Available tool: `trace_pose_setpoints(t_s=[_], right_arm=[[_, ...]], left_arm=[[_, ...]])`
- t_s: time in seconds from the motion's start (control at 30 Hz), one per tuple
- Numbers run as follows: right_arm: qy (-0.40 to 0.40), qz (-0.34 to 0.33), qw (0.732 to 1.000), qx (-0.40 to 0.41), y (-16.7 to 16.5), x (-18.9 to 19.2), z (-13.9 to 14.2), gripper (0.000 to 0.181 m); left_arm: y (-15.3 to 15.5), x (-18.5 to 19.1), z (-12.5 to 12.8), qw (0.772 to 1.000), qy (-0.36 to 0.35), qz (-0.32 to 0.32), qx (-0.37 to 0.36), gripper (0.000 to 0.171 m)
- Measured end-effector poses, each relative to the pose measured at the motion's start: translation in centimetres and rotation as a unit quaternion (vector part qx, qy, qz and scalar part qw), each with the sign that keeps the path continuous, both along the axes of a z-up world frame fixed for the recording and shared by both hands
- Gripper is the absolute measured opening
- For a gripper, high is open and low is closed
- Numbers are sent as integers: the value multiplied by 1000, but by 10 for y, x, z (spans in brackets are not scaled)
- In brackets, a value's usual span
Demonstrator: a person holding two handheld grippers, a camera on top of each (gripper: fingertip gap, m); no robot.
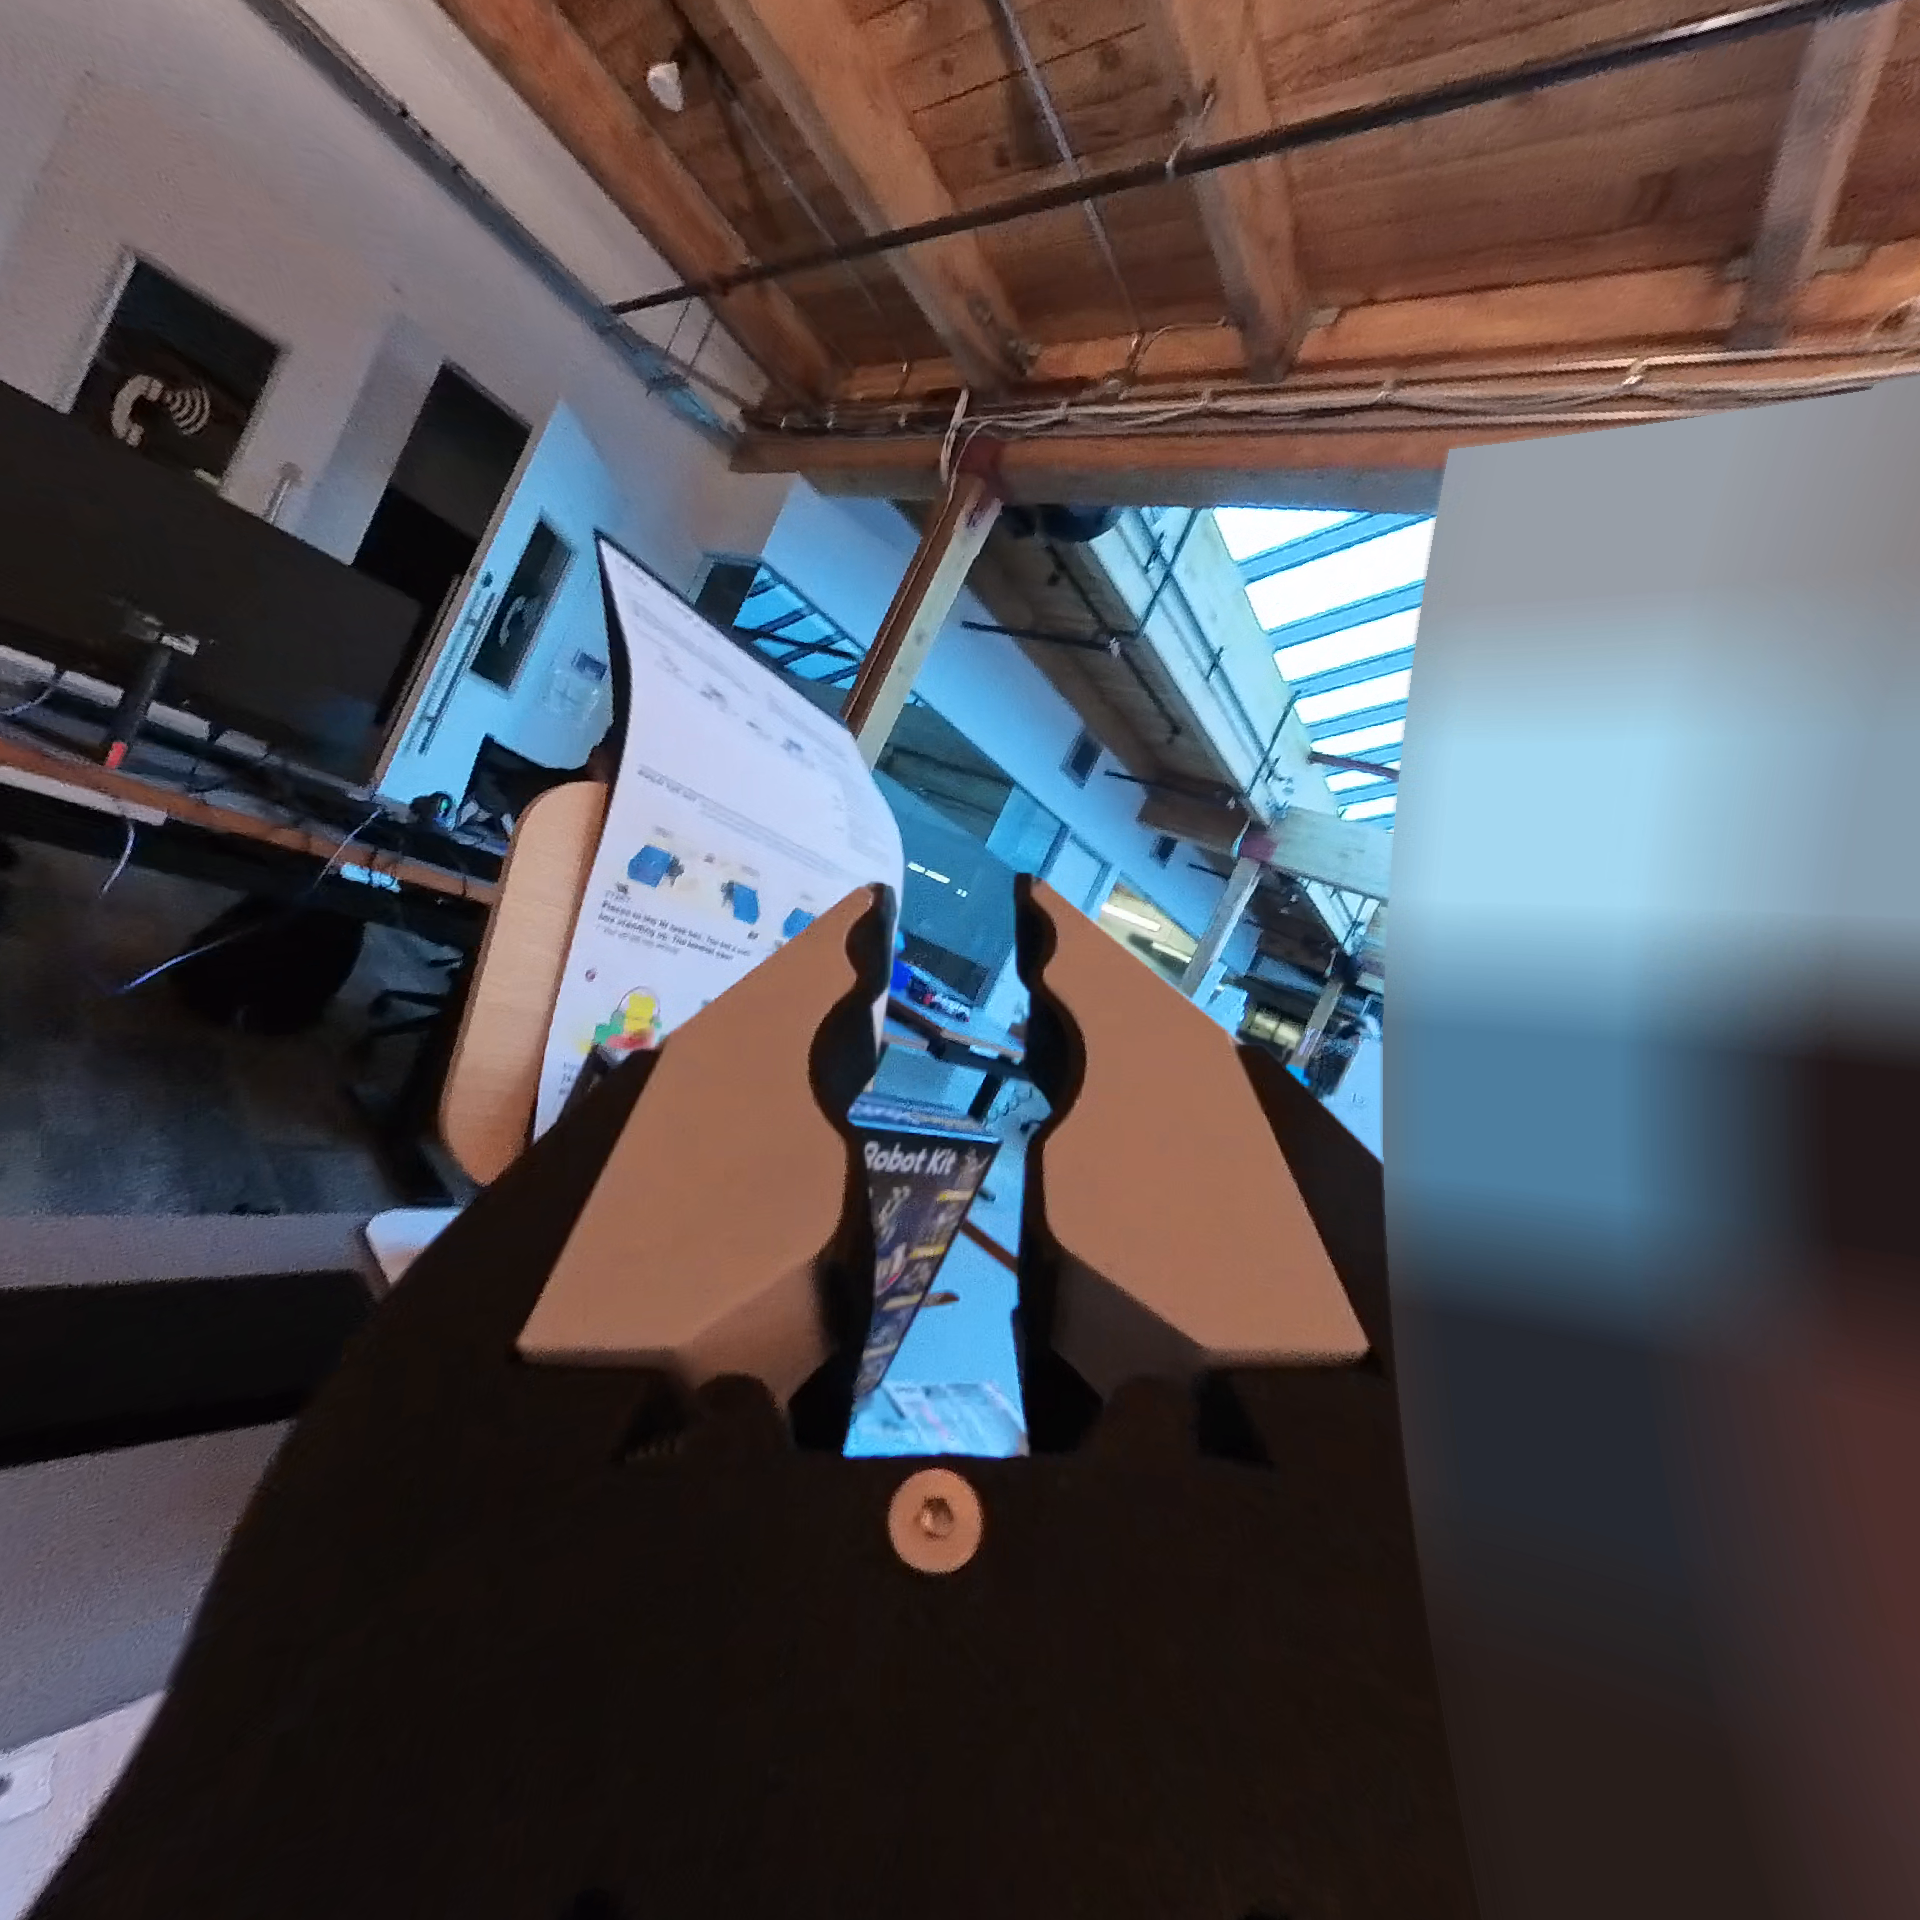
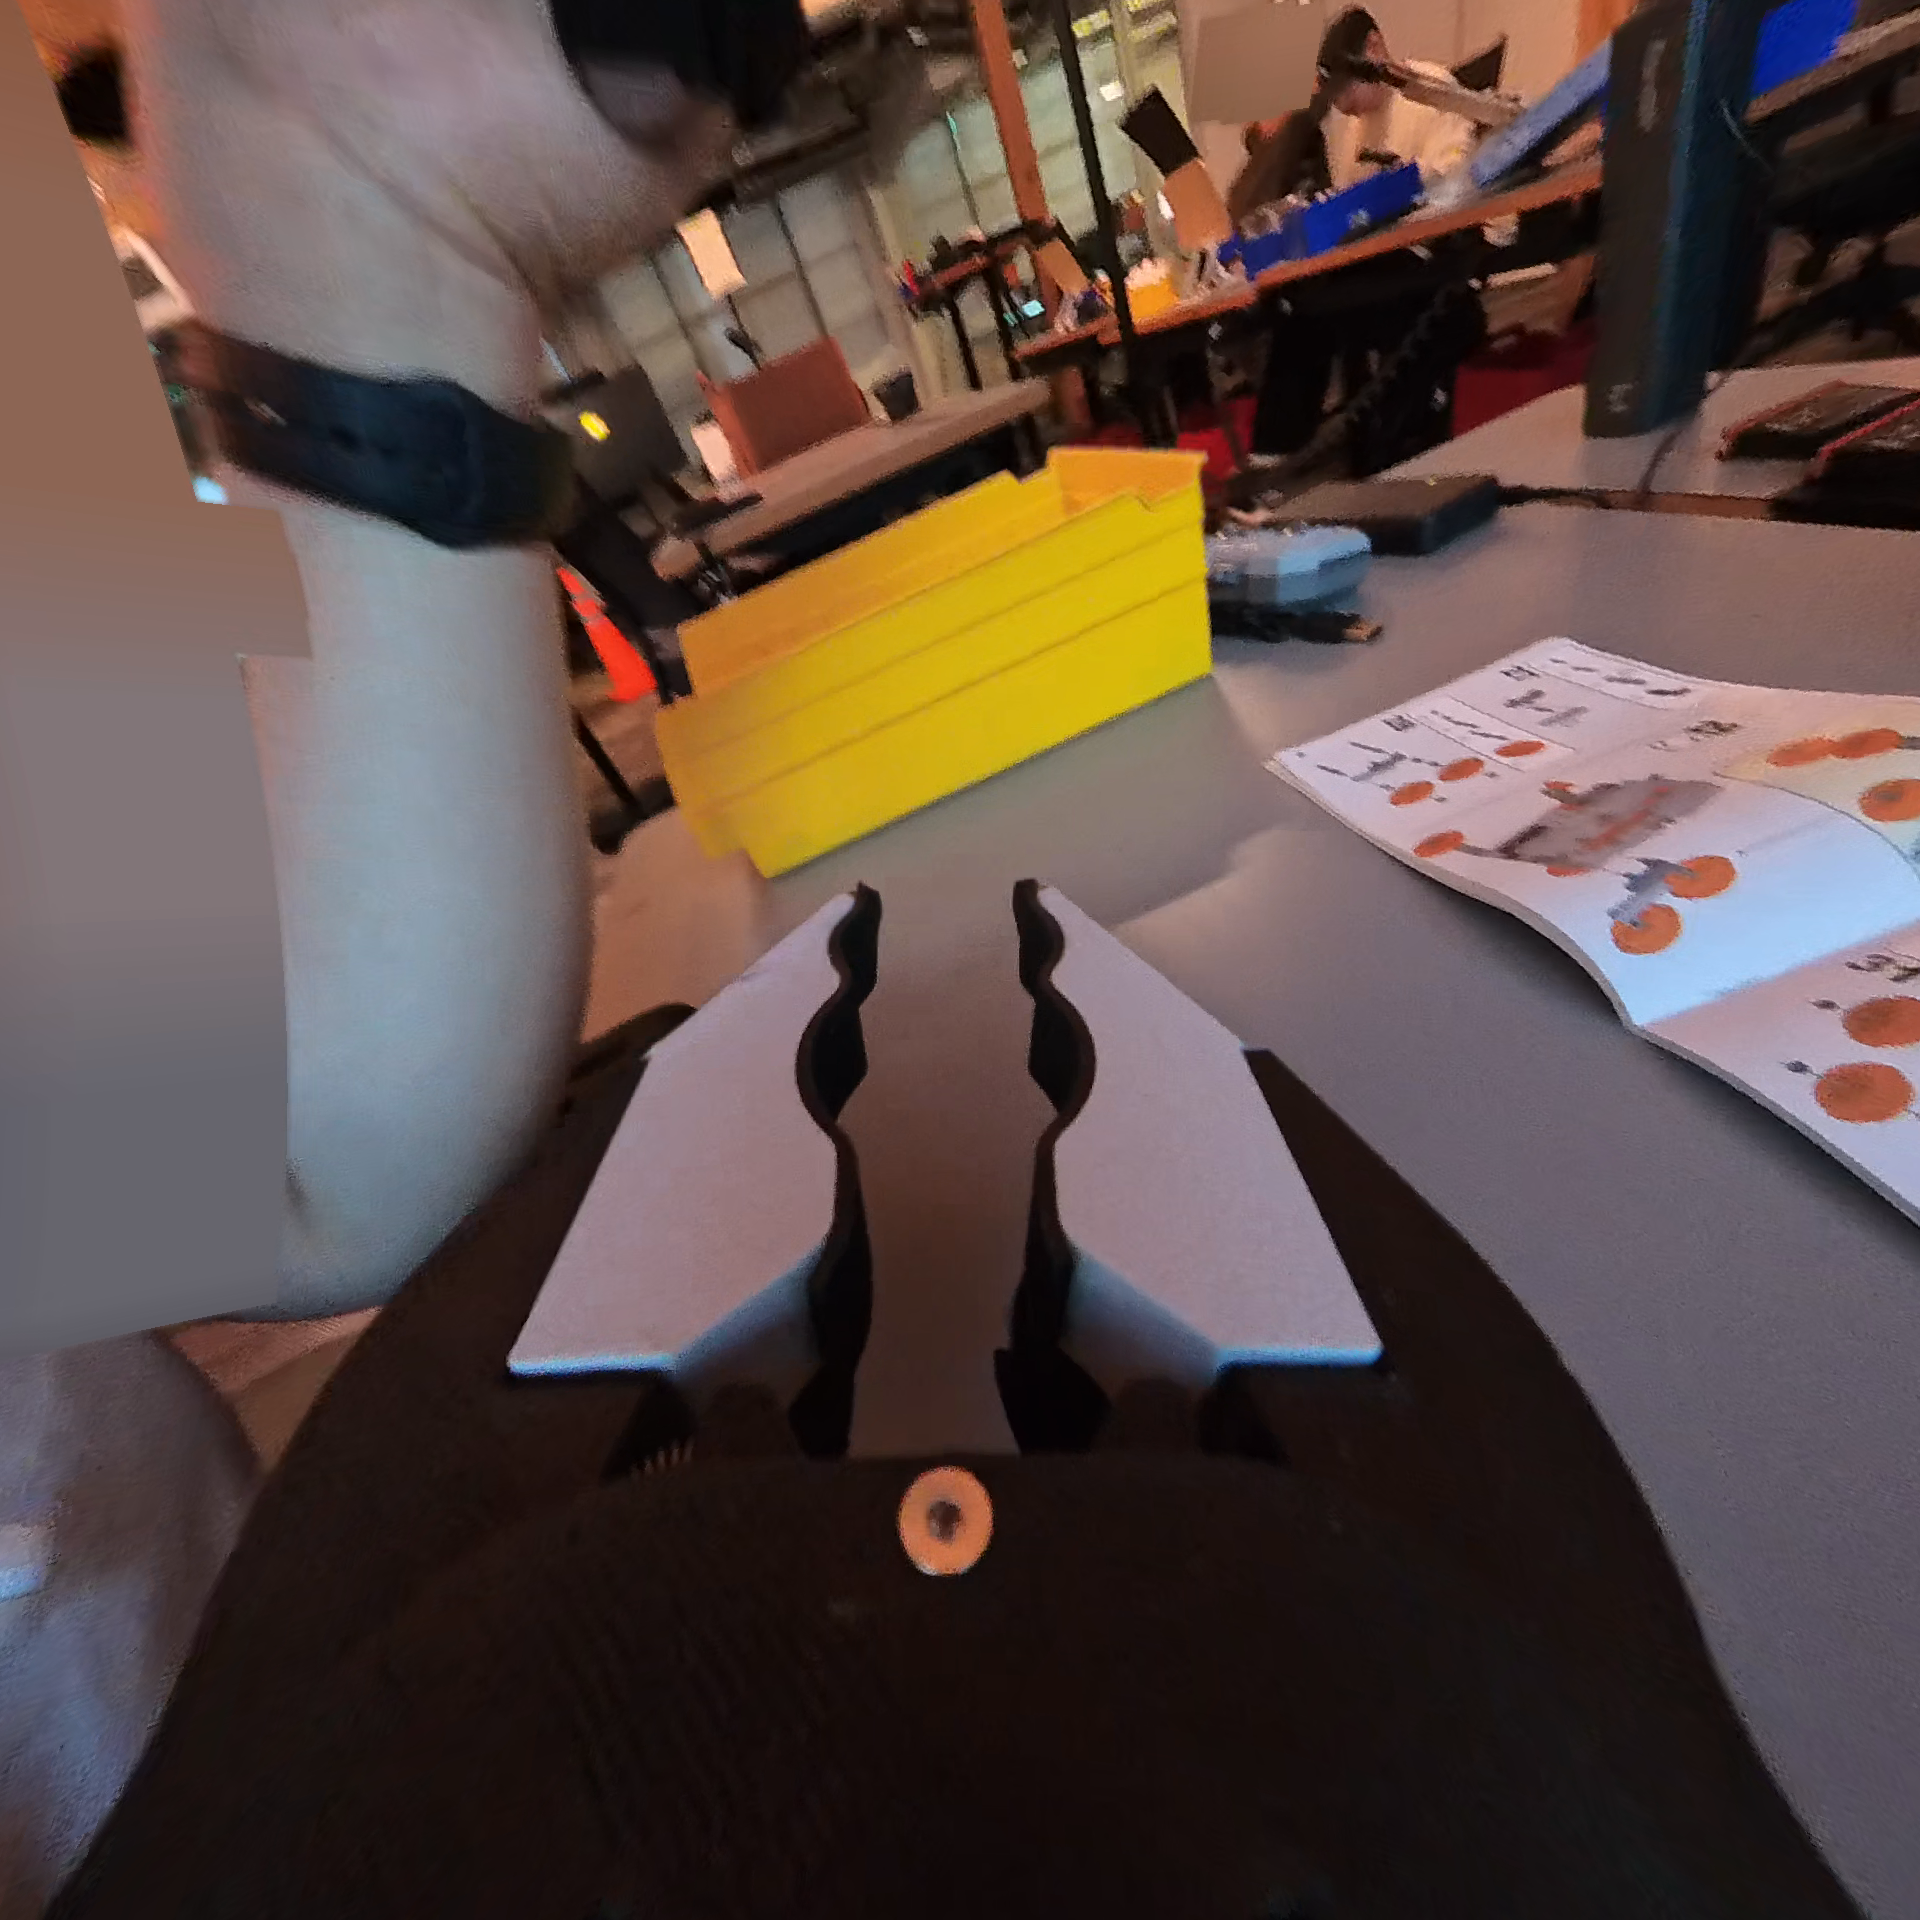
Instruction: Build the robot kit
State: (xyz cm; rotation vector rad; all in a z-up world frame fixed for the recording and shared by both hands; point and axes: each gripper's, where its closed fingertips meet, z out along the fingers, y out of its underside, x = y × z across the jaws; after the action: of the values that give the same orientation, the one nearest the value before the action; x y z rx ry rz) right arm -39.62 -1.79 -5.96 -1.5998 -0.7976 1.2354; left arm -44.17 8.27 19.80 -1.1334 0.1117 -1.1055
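Our left claw (image 1: pixel 954 899) is open, with a gap between its two fingers, and nothing is in it. It points up and away from us. Through the gap we see a dark box (image 1: pixel 920 1236) farther off, with small pictures and words printed on it. Just left of the claw a printed sheet (image 1: pixel 727 790) curls up tall. It has little pictures of blue and yellow things and lines of small words. We cannot tell what holds it up. Beside the sheet is the round wooden back of a chair (image 1: pixel 520 987). Above it all is a wooden ceiling (image 1: pixel 1247 156).

Our right claw (image 2: pixel 945 899) is open too, and it is empty. It hangs low over the grey desk (image 2: pixel 1455 1247) and touches nothing. Straight ahead, a little way off, some yellow bins (image 2: pixel 935 665) sit one inside the other on the desk. To the right an open booklet (image 2: pixel 1662 852) lies flat, well apart from the claw. Its pages show a grey machine with orange wheels, and the print is too small for us to make out. Behind the bins lies a grey gadget (image 2: pixel 1288 561) next to a flat black box (image 2: pixel 1392 509). On the left an arm (image 2: pixel 416 831) in a pale sleeve comes close, with a black strap (image 2: pixel 384 447) around it.
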Motion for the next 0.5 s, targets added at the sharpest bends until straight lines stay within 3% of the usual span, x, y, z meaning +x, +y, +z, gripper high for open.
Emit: trace_pose_setpoints(t_s=[0.23,0.5], right_arm=[[9,44,997,-67,-6,3,-10,21],[-24,58,996,-58,-10,-1,-21,20]], left_arm=[[16,-15,-14,999,-16,1,-42,29],[17,-20,-13,999,-20,11,-42,33]])
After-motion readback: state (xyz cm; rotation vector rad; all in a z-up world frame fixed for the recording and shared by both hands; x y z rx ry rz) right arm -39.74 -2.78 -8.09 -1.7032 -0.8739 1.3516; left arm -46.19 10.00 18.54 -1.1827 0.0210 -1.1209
